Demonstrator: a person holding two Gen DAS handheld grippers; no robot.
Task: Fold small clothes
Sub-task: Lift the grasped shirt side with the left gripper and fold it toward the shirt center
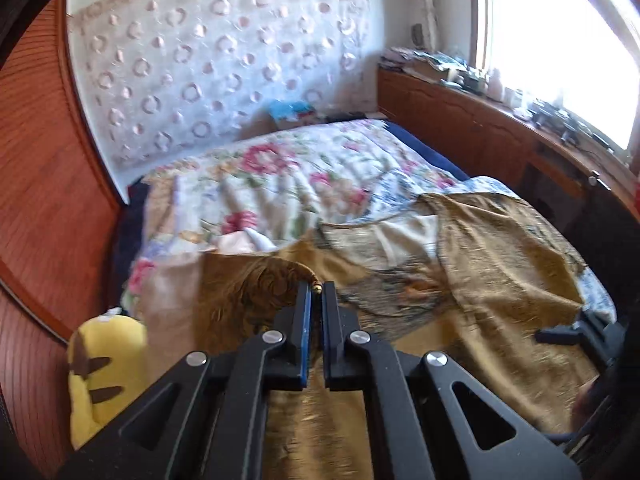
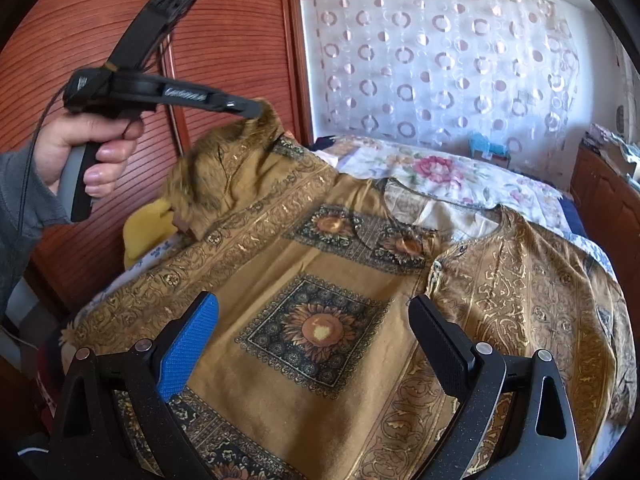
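On a bed with a floral bedspread (image 2: 452, 176) lies a mustard patterned garment (image 2: 320, 280), its sleeve edge lifted and clamped in the left gripper (image 1: 317, 289), while the right gripper (image 2: 314, 334) hovers above it with jaws apart and empty.

- The sleeve (image 2: 224, 160) lifted by the left gripper (image 2: 258, 109) smears with blur; we can't read its pattern.
- Our yellow plush toy (image 1: 106, 364) sits half hidden behind the left gripper's frame.
- The windowsill clutter (image 1: 452, 68) washes out in glare.
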